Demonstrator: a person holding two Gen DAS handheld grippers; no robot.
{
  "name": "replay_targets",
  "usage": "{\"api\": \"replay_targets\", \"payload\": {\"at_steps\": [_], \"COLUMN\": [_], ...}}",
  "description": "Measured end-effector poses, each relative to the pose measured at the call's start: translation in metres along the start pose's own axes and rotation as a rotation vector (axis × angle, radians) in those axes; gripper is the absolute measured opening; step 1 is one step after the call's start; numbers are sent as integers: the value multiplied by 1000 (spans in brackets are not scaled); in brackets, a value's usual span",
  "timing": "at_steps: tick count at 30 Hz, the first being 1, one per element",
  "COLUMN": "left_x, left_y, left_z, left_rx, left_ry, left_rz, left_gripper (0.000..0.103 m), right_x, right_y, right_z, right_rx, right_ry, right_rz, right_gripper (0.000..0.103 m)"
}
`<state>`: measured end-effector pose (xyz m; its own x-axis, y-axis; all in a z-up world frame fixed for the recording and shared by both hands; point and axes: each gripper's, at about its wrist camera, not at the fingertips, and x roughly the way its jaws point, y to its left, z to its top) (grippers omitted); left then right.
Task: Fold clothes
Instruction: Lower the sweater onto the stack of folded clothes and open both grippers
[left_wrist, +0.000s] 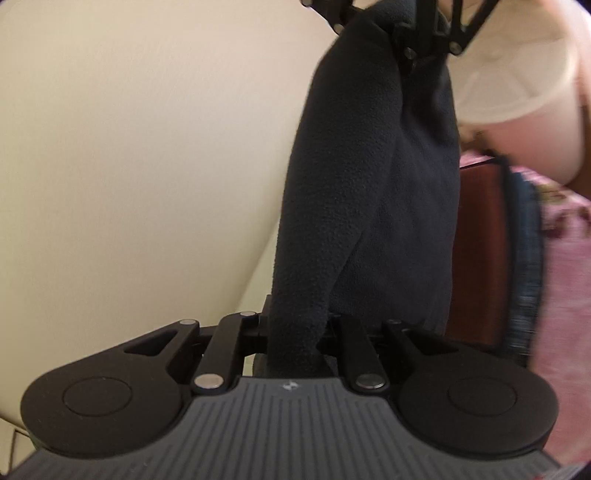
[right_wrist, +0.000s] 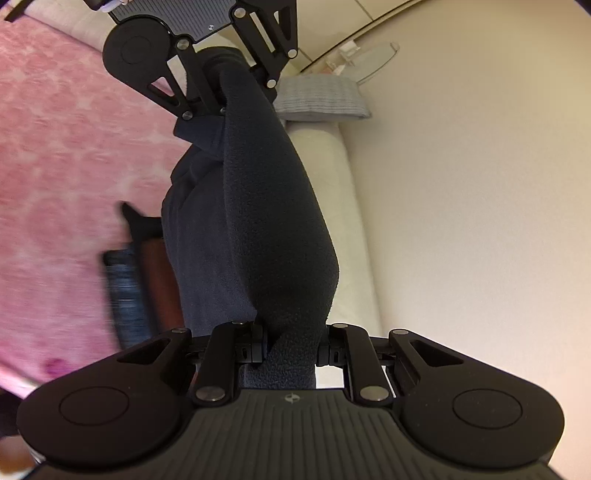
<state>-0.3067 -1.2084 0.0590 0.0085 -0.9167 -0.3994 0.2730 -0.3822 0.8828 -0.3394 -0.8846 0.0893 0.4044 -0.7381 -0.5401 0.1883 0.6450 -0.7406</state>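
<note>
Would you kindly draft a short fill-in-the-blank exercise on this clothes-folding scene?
1. Both grippers grip the dark navy fleece garment, which is stretched ____ them.
2. The left gripper is ____ on the fleece.
3. The blanket beneath is ____ in colour.
4. The right gripper is shut on the ____.

Missing: between; shut; pink; fleece

Nubby matt dark fleece garment (left_wrist: 369, 206); matt black plastic left gripper (left_wrist: 295, 347) with ribbed base.

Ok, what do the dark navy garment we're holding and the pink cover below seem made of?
Dark navy garment: looks like fleece, matt with a pebbled nap; thick, soft folds. Both grippers are shut on it. Pink cover: probably a plush or woven bedspread, mottled pattern; too blurred to be sure.
</note>
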Motion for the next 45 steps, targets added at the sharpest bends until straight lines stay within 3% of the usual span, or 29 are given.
{"api": "replay_targets", "payload": {"at_steps": [4, 6, 9, 13, 14, 18, 25, 27, 29, 31, 36, 41, 45], "left_x": [60, 85, 126, 152, 150, 127, 94, 94, 94, 95, 62, 42, 27], "left_y": [21, 5, -66, -171, -186, -202, -202, -203, -200, -196, -188, -236, -236], "left_z": [12, 13, 1, -20, -23, -32, -46, -48, -48, -47, -49, -62, -75], "left_rx": [-63, -94, -93, -73, -71, -64, -1, 1, -16, -32, -66, -45, -40], "left_ry": [74, 110, 175, 254, 255, 228, 174, 179, 187, 195, 152, 180, 176], "left_rz": [125, 104, -43, -225, -224, -170, -133, -142, -144, -145, -104, -164, -144], "left_gripper": [12, 11, 11, 12, 12, 18, 26, 24, 13, 12, 12, 13, 22], "right_x": [60, 91, 136, 194, 200, 191, 160, 160, 167, 175, 145, 138, 144], "right_y": [-46, -42, -37, 48, 67, 96, 90, 89, 82, 73, 44, 81, 91], "right_z": [-22, -38, -62, -114, -125, -148, -173, -173, -175, -173, -172, -185, -189], "right_rx": [-18, -10, 2, -35, -45, -46, -33, -28, -15, 10, 80, 47, 26], "right_ry": [-61, -73, -93, -5, 10, 1, 33, 43, 58, 70, 44, 91, 100], "right_rz": [-66, -55, -39, 151, 183, 173, 145, 148, 162, 175, 115, 182, 178], "right_gripper": [17, 19, 20, 19, 22, 39, 40, 38, 22, 18, 16, 18, 19]}}
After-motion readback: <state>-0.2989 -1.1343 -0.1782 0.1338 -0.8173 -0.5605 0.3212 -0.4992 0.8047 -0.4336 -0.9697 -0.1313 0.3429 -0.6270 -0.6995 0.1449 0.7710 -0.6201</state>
